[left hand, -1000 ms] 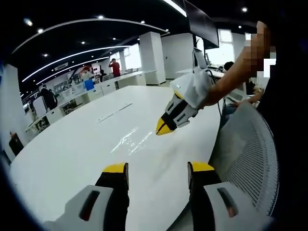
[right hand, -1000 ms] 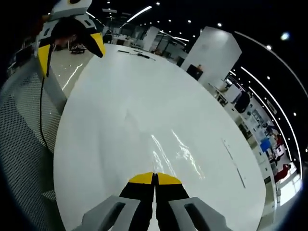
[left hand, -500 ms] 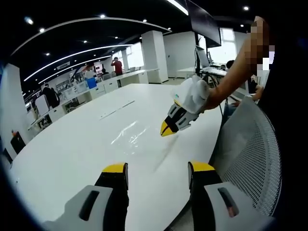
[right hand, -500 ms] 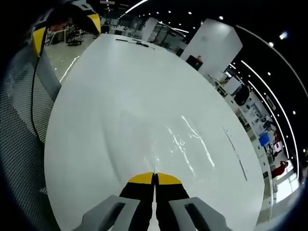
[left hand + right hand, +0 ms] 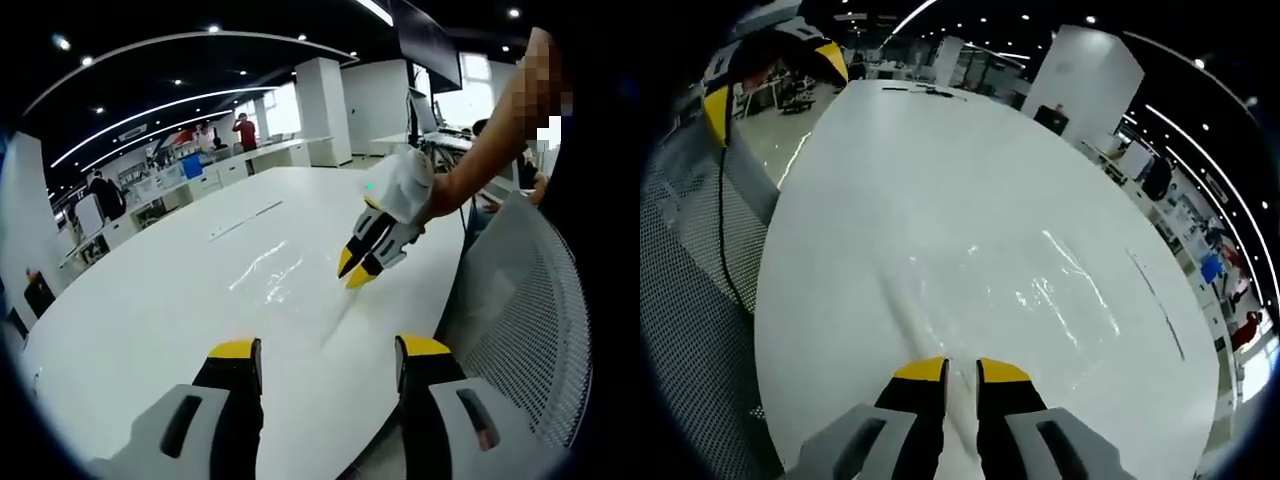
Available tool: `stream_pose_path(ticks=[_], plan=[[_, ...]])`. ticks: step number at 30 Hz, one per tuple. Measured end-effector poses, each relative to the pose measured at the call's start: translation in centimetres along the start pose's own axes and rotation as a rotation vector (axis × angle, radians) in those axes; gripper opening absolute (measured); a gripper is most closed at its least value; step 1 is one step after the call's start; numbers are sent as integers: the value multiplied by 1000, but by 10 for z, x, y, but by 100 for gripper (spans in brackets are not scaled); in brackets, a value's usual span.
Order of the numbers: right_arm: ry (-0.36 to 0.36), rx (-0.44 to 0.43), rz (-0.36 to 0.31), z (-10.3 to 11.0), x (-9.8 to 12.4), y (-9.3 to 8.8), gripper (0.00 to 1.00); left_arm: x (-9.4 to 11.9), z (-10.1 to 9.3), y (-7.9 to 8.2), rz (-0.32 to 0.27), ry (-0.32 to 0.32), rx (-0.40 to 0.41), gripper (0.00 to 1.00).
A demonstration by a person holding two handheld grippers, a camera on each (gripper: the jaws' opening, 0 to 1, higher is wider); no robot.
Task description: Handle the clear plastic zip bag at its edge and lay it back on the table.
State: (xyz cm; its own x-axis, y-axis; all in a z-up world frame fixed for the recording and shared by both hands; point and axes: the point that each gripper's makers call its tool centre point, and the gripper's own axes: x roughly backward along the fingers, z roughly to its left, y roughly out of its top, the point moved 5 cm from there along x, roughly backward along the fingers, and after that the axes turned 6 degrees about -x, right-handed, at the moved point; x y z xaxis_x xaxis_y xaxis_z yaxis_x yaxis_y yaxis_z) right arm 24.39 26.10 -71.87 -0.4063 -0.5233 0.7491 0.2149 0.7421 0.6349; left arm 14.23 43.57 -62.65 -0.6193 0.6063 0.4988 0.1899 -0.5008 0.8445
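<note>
the right gripper (image 5: 960,372) has its yellow-tipped jaws parted by a narrow gap, with nothing clamped between them; in the left gripper view it (image 5: 360,270) hangs tip-down just over the table, its jaws visibly spread, held by a gloved hand (image 5: 403,185). straight ahead of its tips, in the right gripper view, the clear plastic zip bag (image 5: 1010,285) lies flat on the white table (image 5: 900,160), its near edge just beyond the jaws and its wrinkles glinting; whether the tips touch it cannot be told. in the left gripper view the bag (image 5: 268,278) shows as a shiny patch not far from the table's near edge, just beside the right gripper. the left gripper (image 5: 325,350) is wide open and empty, above the table (image 5: 130,320) at its near edge, well apart from the bag. a mesh chair back (image 5: 520,320) stands just off that edge. in the right gripper view the left gripper (image 5: 775,70) appears beyond the table's edge, near the chair (image 5: 690,300).
</note>
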Motion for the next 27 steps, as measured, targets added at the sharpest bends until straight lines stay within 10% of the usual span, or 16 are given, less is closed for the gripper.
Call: stream_pose_path(ticks=[27], plan=[[-89,-298,-181,-9,72,-18,60,-15,3,-21,36,-4,-1,64]])
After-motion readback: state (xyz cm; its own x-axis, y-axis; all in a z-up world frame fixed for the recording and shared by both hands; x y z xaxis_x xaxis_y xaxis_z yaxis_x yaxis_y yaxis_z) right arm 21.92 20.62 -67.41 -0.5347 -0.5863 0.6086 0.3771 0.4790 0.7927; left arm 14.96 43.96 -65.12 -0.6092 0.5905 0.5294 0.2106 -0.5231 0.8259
